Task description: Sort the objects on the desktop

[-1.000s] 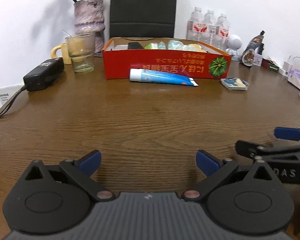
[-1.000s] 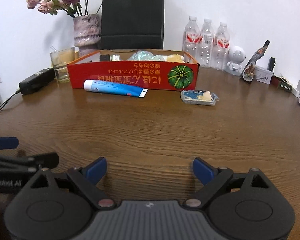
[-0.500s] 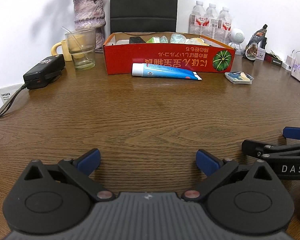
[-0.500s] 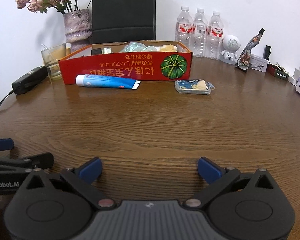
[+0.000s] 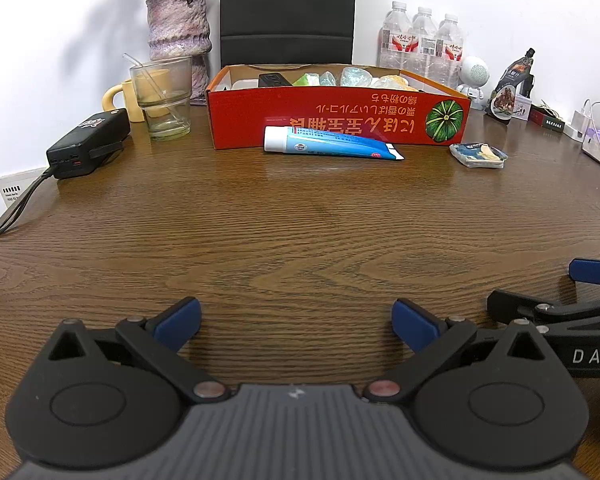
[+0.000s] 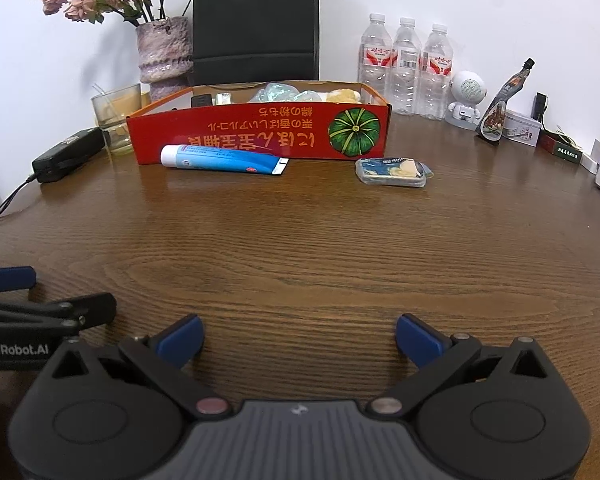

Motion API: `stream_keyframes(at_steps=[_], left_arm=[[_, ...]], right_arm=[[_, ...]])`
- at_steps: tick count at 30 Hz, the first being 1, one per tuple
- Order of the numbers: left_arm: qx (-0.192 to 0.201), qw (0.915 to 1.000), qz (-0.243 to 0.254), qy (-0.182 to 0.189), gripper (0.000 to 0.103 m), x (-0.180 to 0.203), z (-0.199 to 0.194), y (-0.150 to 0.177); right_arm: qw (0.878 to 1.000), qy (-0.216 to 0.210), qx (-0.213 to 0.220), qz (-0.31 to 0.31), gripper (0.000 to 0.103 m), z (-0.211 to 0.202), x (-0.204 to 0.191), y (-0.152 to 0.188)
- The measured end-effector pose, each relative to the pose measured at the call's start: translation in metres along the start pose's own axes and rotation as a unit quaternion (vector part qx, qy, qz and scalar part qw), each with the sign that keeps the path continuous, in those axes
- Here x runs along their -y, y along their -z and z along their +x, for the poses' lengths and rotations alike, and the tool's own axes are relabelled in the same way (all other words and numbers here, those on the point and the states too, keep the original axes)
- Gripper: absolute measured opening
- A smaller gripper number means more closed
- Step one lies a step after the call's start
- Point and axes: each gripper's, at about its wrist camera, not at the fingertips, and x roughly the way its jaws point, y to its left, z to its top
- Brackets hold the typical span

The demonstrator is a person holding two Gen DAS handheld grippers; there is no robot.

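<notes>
Brown table (image 5: 300, 220) stretched ahead of our fingers (image 5: 296, 320), both pairs (image 6: 298, 336) spread and empty; tube (image 5: 328, 148) and packet (image 5: 478, 155) lay far ahead beside the red box (image 5: 340, 124), probably awaiting sorting.

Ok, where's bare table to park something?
Bare wood runs from both open grippers up to the blue tube and snack packet. Crowded: red box, glass, charger, bottles.
</notes>
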Motion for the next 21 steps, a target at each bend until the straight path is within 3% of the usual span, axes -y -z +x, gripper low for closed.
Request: stream_keyframes(at_steps=[8,12,15,19,21], left_arm=[[0.0,1.0,0.0,0.0,0.103,0.0,0.0,0.0],[0.03,0.9975,0.056,0.031,0.103,0.0,0.024,-0.034],[0.053,0.992,0.101,0.054,0.103,-0.001,0.044,-0.06],[0.084,0.98,0.159,0.086,0.103,-0.001,0.069,-0.096],[0.099,0.9719,0.188,0.102,0.098,-0.002,0.082,-0.113]], right_arm=[[1.0,0.004,0.001,0.004,0.103,0.002,0.001,0.0],[1.0,0.002,0.001,0.002,0.103,0.004,0.004,-0.002],[1.0,-0.008,-0.013,-0.006,0.101,0.013,0.017,-0.018],[0.998,-0.021,-0.009,0.053,0.1,0.035,0.059,-0.064],[0.997,-0.023,-0.003,0.068,0.1,0.047,0.076,-0.085]])
